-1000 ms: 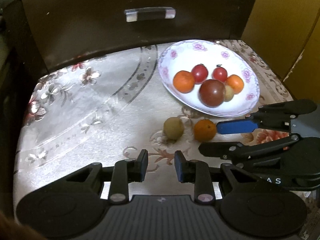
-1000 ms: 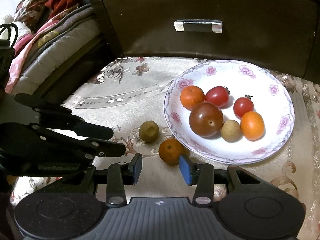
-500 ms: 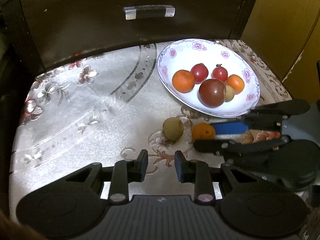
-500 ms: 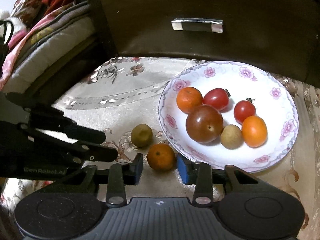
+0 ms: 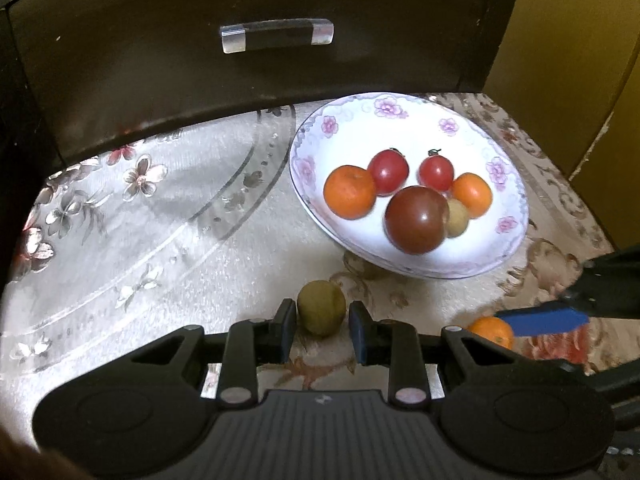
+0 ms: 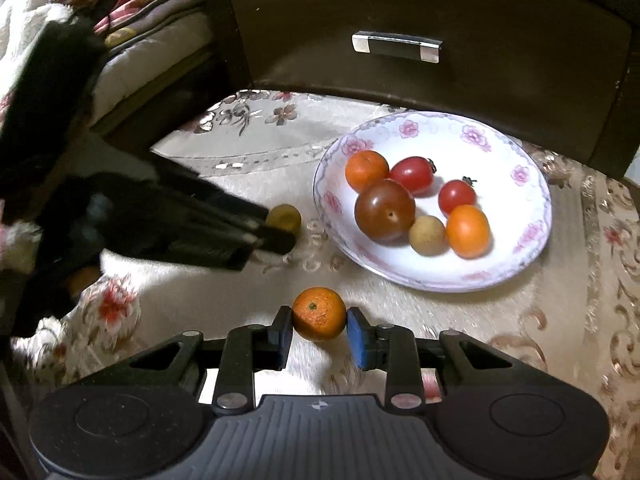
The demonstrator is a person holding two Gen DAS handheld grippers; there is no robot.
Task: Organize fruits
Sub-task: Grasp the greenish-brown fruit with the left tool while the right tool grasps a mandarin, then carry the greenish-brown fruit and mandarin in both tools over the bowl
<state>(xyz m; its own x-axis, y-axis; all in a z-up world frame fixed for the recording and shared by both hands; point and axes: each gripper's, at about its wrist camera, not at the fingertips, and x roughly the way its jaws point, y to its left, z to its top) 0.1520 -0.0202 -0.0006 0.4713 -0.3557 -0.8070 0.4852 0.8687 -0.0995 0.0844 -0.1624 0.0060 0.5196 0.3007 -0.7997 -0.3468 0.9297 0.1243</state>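
Observation:
A small green-brown fruit (image 5: 321,313) lies on the cloth between the fingers of my left gripper (image 5: 322,326), whose jaws are open around it with small gaps. A small orange (image 6: 319,313) lies between the fingers of my right gripper (image 6: 319,330), jaws open, pads close to its sides. The white flowered plate (image 5: 408,128) holds two oranges, two red tomatoes, a large dark tomato (image 5: 417,219) and a small tan fruit. In the right wrist view the plate (image 6: 520,248) is ahead to the right, and the left gripper (image 6: 276,228) reaches the green fruit (image 6: 285,218).
A dark drawer front with a metal handle (image 5: 277,35) stands right behind the plate. A patterned cloth (image 5: 160,220) covers the table. Bedding (image 6: 120,40) lies beyond the table's left edge. A yellow wall (image 5: 580,60) is at the right.
Both grippers have moved forward and down. The green fruit now sits between my left fingers and the orange between my right fingers. The fruits have stayed on the cloth.

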